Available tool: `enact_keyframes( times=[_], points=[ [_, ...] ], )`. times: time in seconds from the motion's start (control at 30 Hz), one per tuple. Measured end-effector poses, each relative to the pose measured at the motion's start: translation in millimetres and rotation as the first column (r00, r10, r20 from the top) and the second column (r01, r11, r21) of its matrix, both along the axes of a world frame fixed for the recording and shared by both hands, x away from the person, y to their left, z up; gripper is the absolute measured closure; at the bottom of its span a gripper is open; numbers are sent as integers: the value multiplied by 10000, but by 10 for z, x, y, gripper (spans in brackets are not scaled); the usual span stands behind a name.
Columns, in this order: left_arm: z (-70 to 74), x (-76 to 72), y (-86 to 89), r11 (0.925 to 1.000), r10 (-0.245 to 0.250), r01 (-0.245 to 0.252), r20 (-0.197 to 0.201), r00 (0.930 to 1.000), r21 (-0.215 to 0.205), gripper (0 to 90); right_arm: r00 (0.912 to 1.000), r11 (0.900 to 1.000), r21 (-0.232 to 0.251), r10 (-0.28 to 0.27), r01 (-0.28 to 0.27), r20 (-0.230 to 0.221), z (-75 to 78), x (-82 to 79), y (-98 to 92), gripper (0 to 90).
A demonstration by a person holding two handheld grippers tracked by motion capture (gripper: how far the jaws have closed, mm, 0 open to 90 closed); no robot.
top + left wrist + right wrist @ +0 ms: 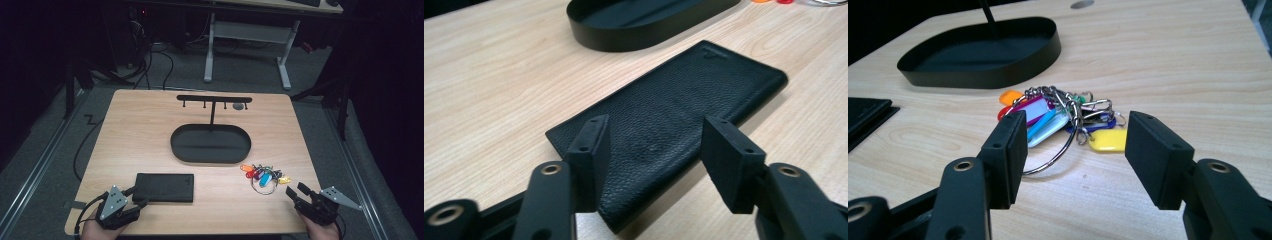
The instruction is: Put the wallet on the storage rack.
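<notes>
The left gripper hovers over the near corner of the black wallet, its jaws spread apart and not pressing on the leather. The wallet lies flat on the table, near the front edge, just before the oval tray with the hook stand. The right gripper points at the keys (a ring with coloured tags), jaws also spread, with nothing between them. The keys lie on the table to the right of the tray, near it but apart.
</notes>
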State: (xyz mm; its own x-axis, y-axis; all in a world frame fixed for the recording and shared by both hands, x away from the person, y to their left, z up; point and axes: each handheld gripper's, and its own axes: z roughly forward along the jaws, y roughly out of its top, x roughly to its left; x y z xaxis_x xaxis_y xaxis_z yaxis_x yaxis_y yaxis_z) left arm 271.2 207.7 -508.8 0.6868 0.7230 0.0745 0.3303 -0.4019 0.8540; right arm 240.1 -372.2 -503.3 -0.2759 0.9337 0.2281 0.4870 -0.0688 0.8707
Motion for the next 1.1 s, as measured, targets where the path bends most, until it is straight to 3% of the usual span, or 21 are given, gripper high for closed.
enact_keyframes(
  times=[0.23,0.27,0.43,0.47,0.57,0.7,0.77,0.93,1.1],
  points=[
    [-10,58,7,9999,128,-130,-157,9998,-78,485,10000,9999,-150,-52,50,-81,-22,-52,-62,442],
    [6,47,11,9998,69,-72,-119,9999,-207,548,9999,9997,-230,-83,81,-84,-29,-52,-67,441],
    [33,31,44,9989,331,-333,-75,9994,-340,658,10000,9995,-316,13,-15,-61,-36,-45,-65,441],
    [35,35,56,9989,329,-333,-149,9993,-324,744,10000,9995,-309,22,-24,-71,-42,-39,-62,441],
    [26,56,113,9973,692,-698,-265,9973,-226,800,9999,9995,-297,-67,63,-151,-57,-12,-57,440],
    [-28,96,186,9919,1272,-1269,-512,9906,84,863,9996,9997,-214,-105,99,-257,-75,37,-44,434],
    [-81,130,202,9857,1600,-1560,-644,9850,635,894,9995,9995,-298,-65,56,-294,-78,47,-31,432],
    [-136,171,178,9797,1769,-1676,-813,9809,1097,900,9995,9990,-449,-2,-12,-322,-67,55,-9,429],
    [-169,202,150,9785,1774,-1651,-953,9795,1240,900,9992,9992,-407,-52,36,-400,-69,48,-22,426]
  ],
)
